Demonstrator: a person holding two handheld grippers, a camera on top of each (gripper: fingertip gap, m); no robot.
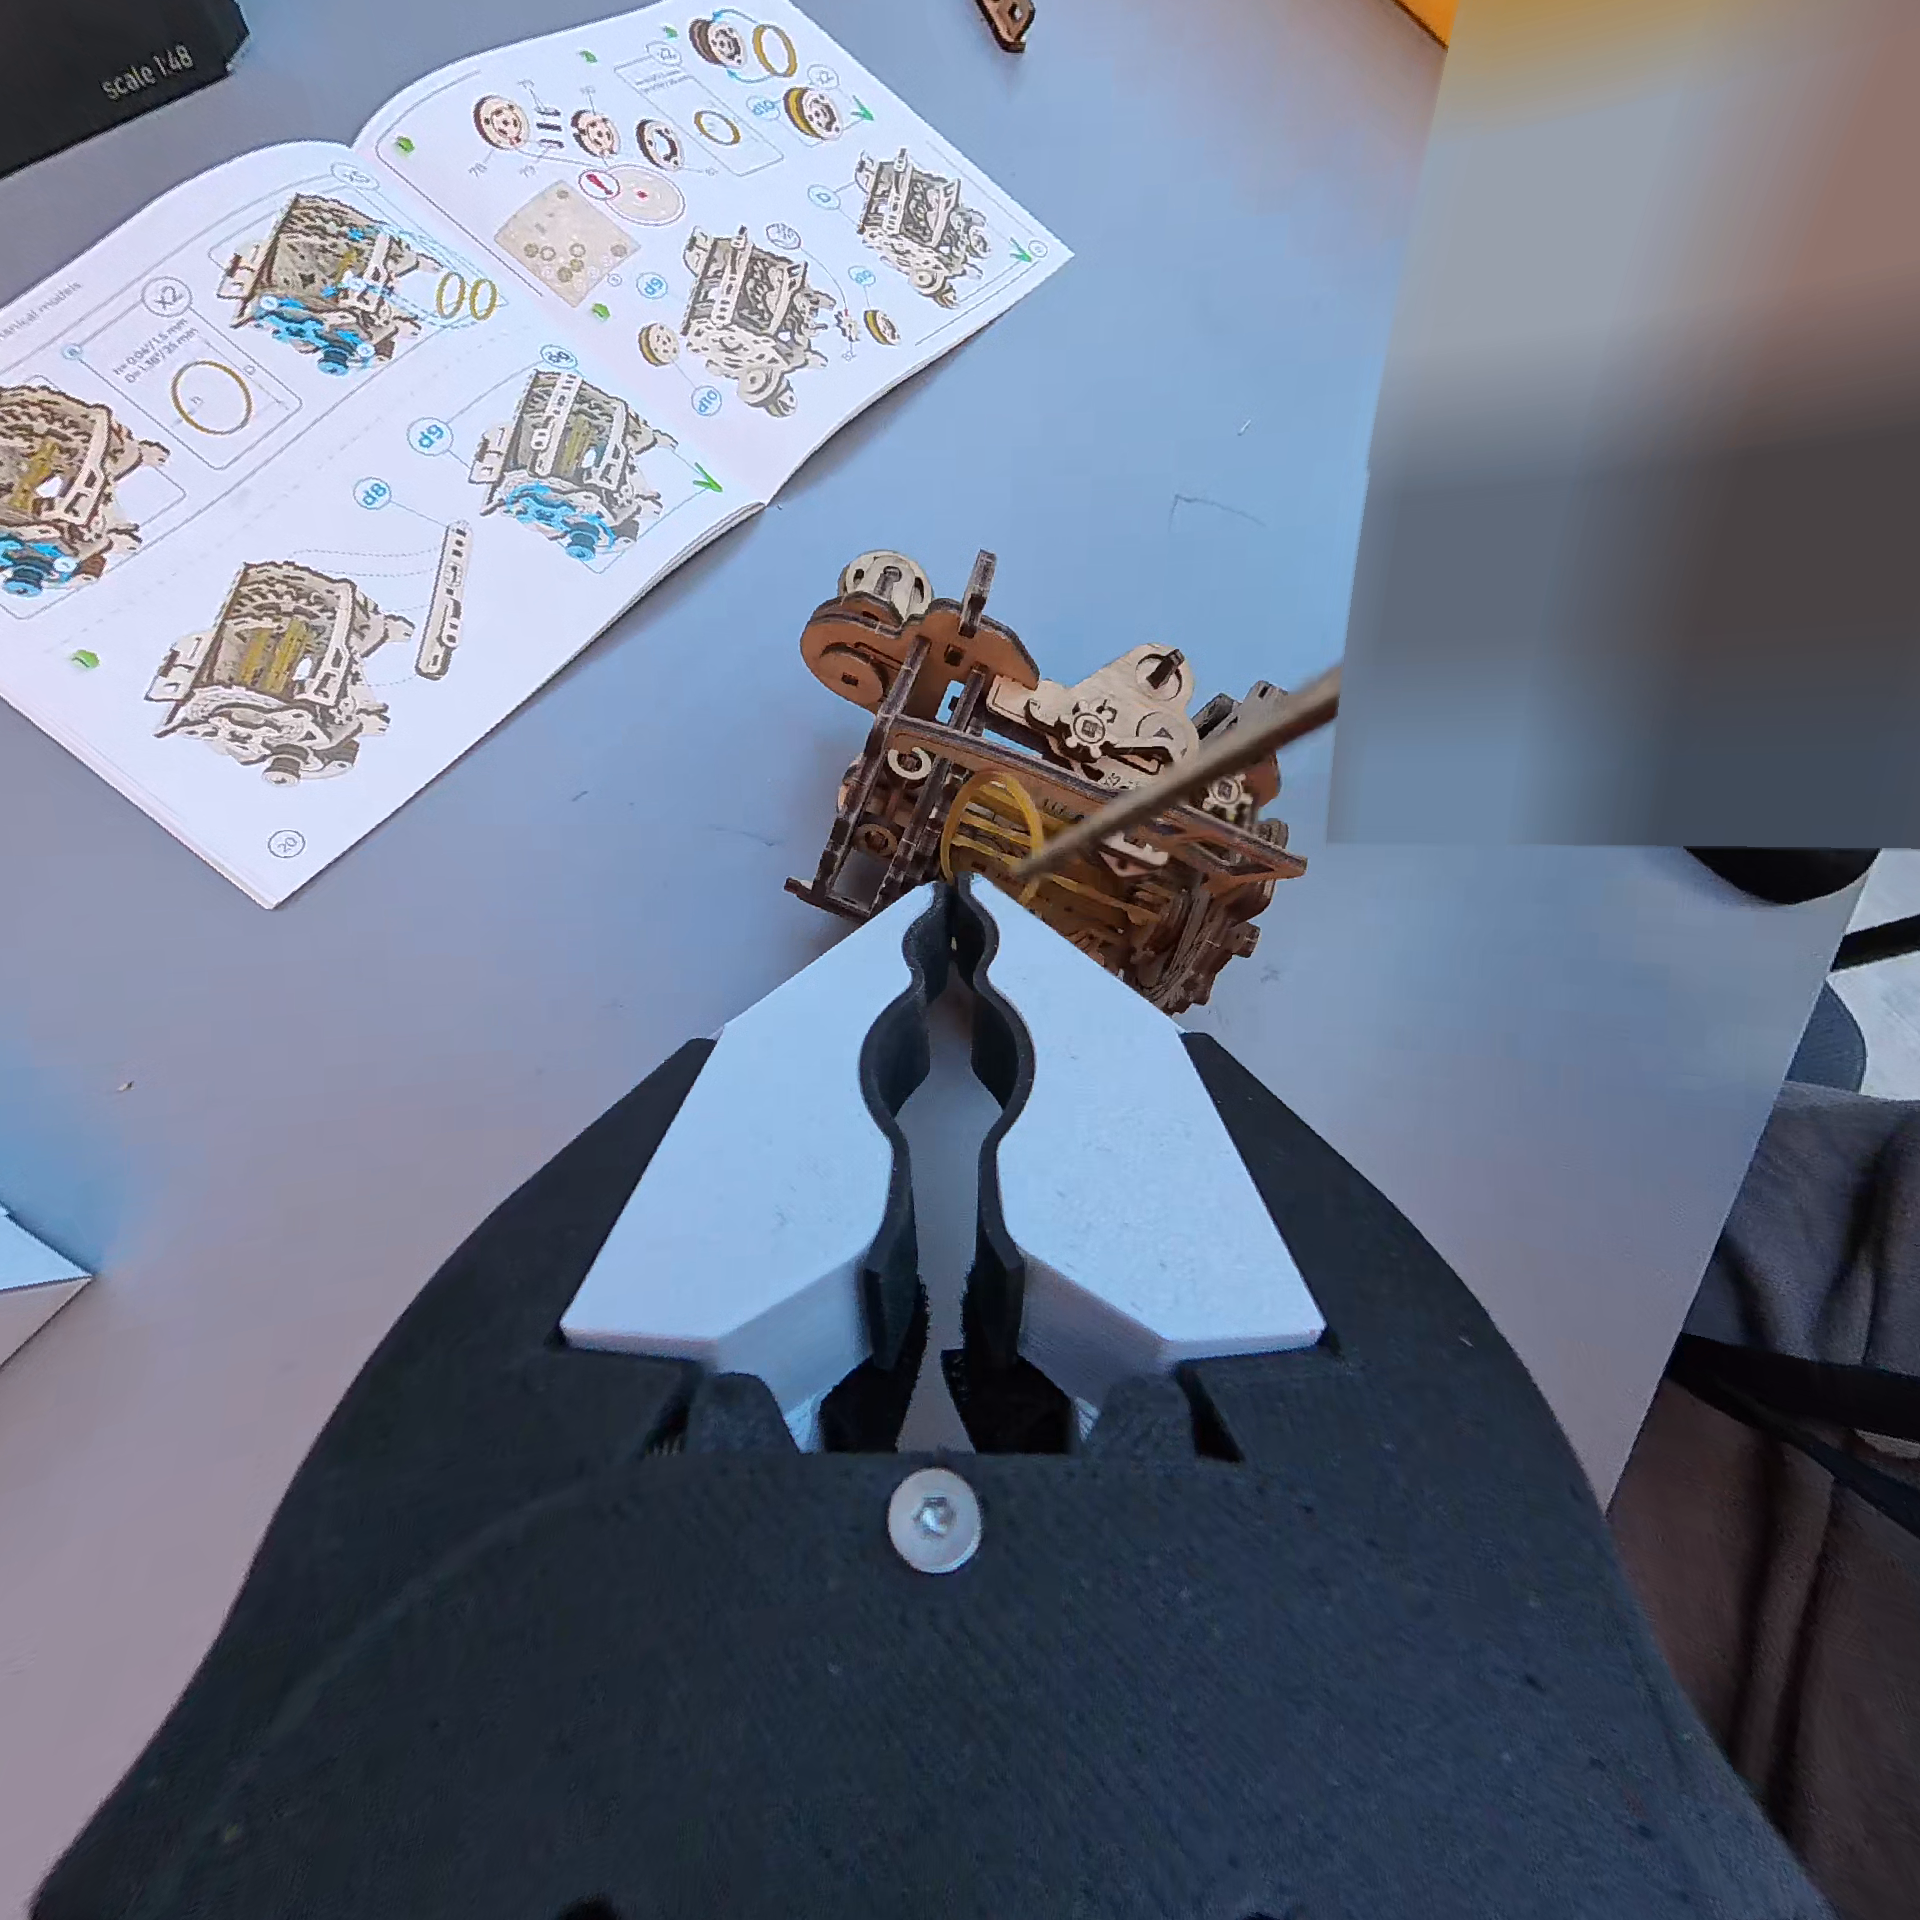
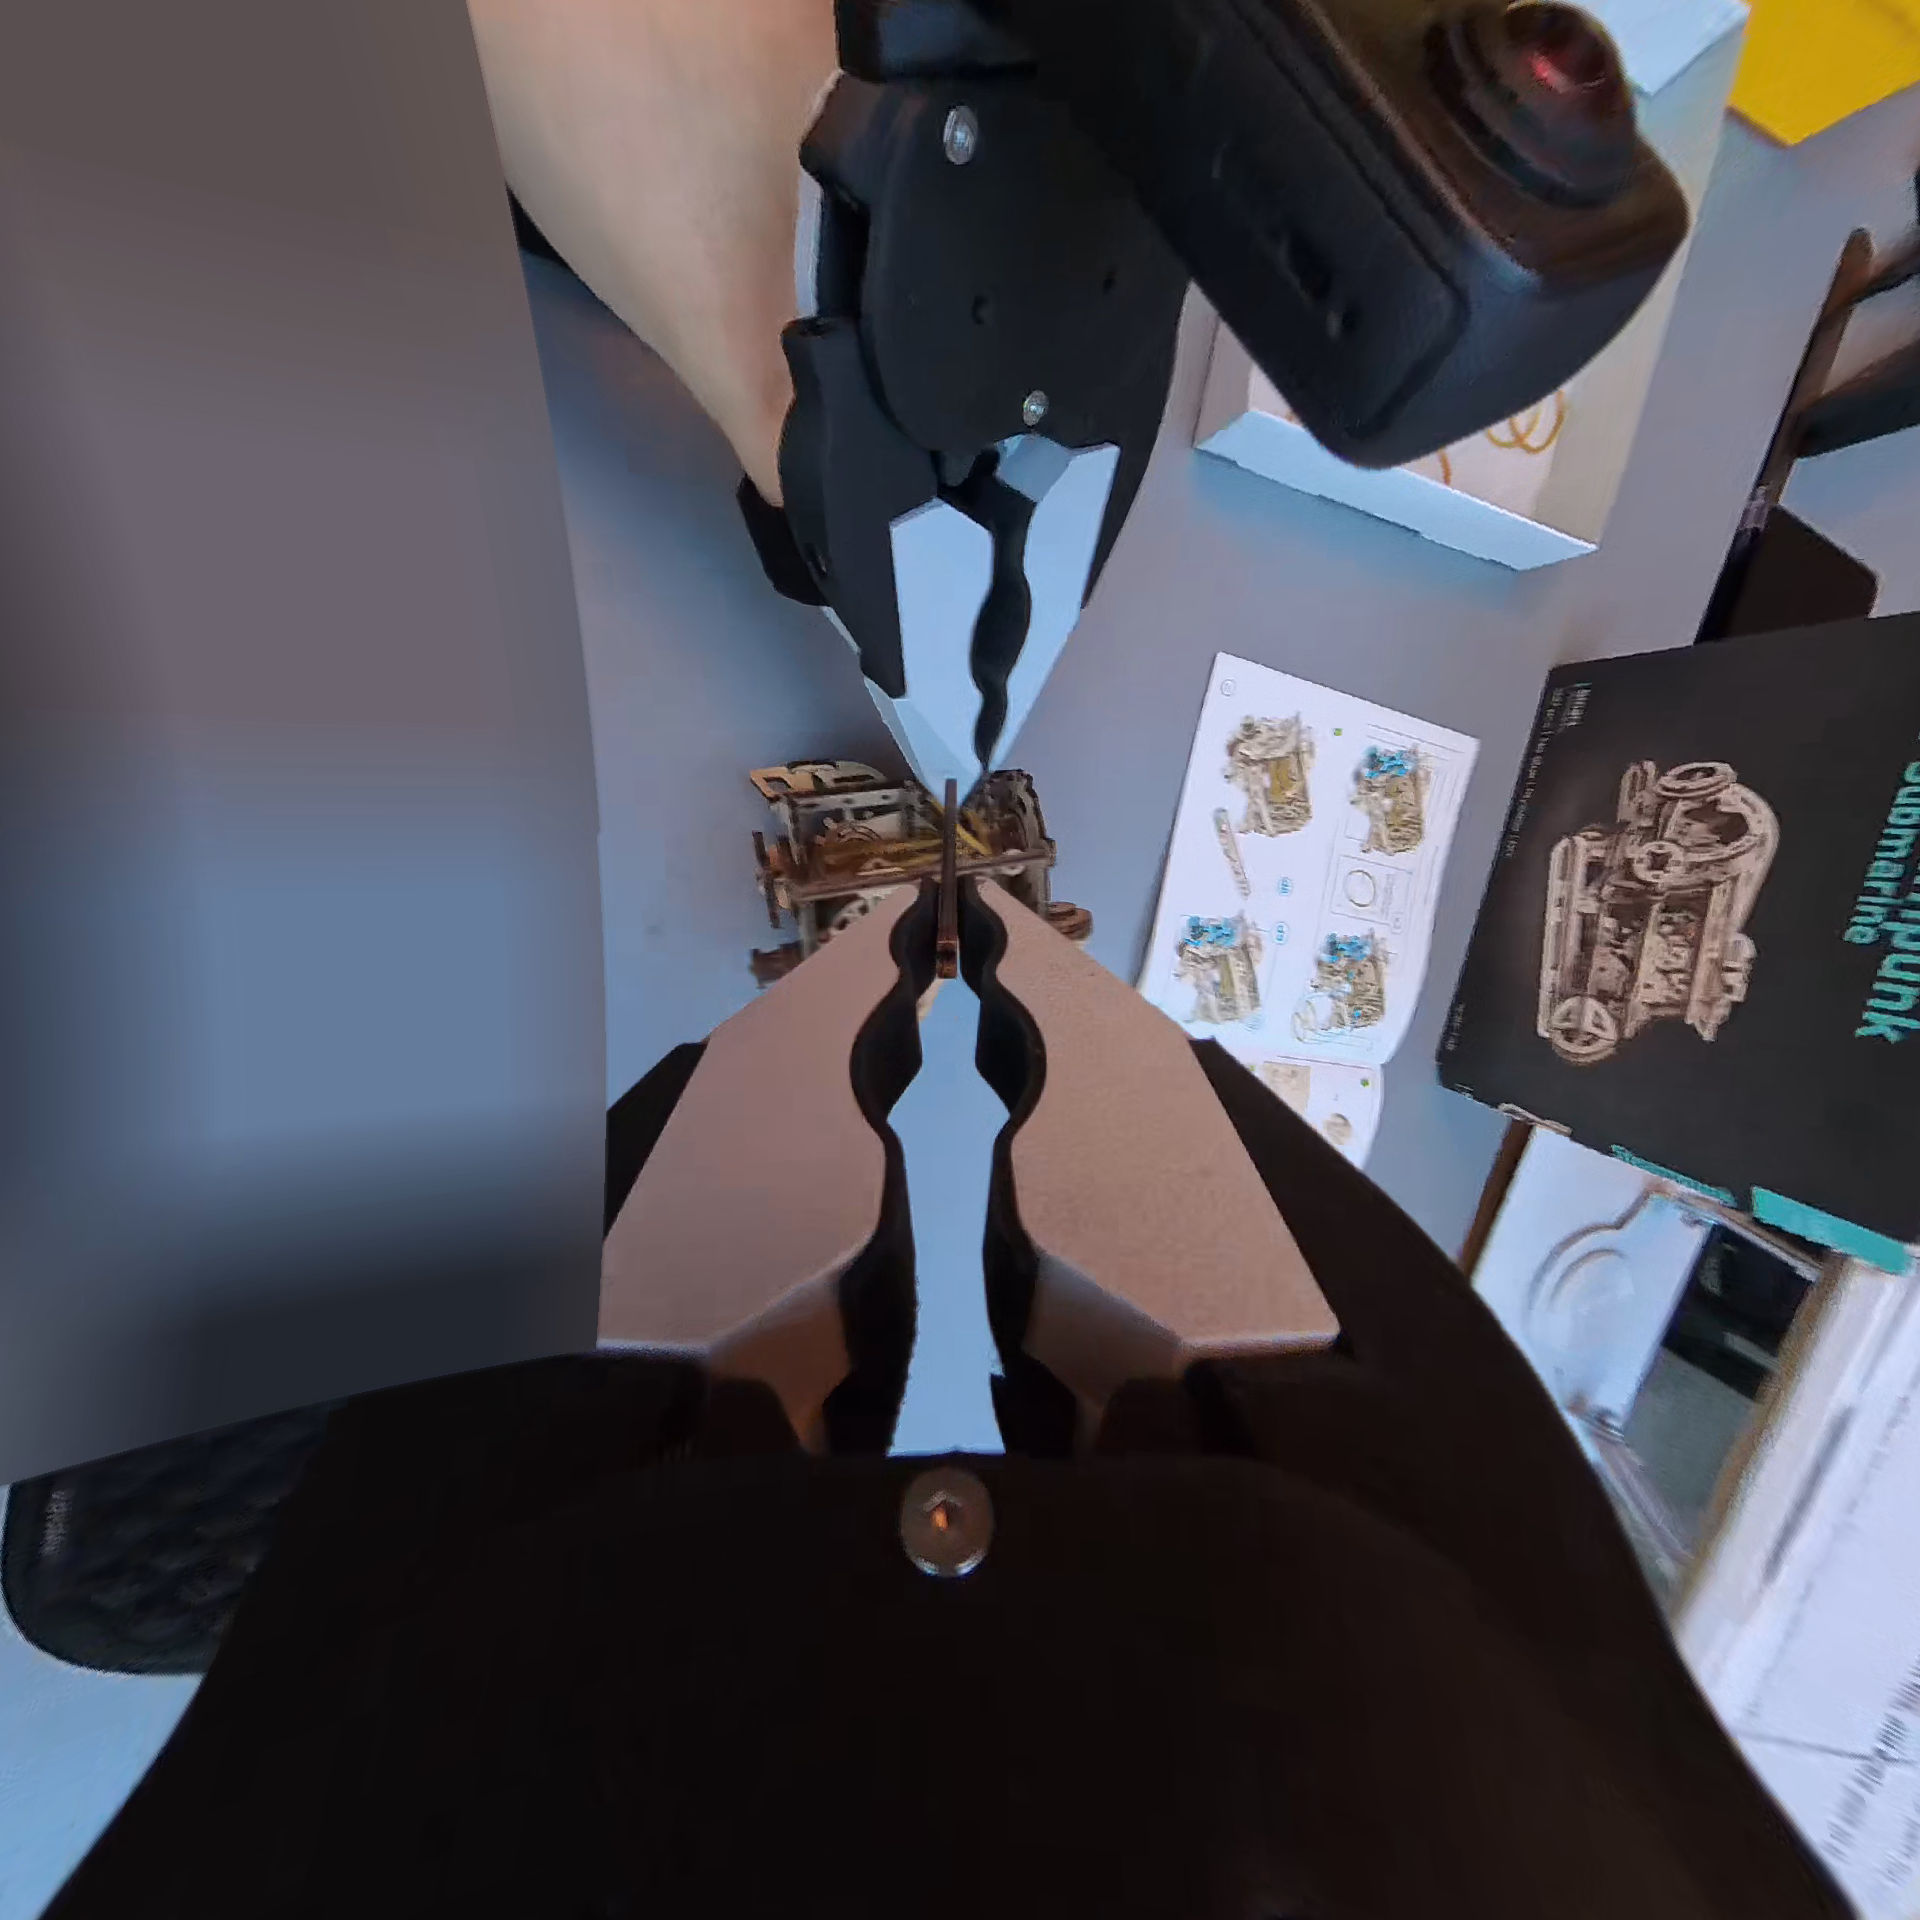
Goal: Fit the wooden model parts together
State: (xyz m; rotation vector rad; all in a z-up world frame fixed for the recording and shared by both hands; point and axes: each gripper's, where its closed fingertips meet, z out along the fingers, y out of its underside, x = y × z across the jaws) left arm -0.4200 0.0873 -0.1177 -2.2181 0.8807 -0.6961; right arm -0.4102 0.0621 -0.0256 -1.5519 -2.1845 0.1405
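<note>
We're pinching the wooden strip (image 2: 947,914) in the right claw (image 2: 948,902), steering it into the wooden model (image 1: 1049,790) on the bench (image 1: 520,1039), while the left claw (image 1: 961,888), closed and empty, is bracing beside it.

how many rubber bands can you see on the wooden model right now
1 for certain: a yellow rubber band looped upright in the middle of the wooden model, just past the left gripper. More yellow strands show beneath it inside the frame, so others may be hidden.
</note>
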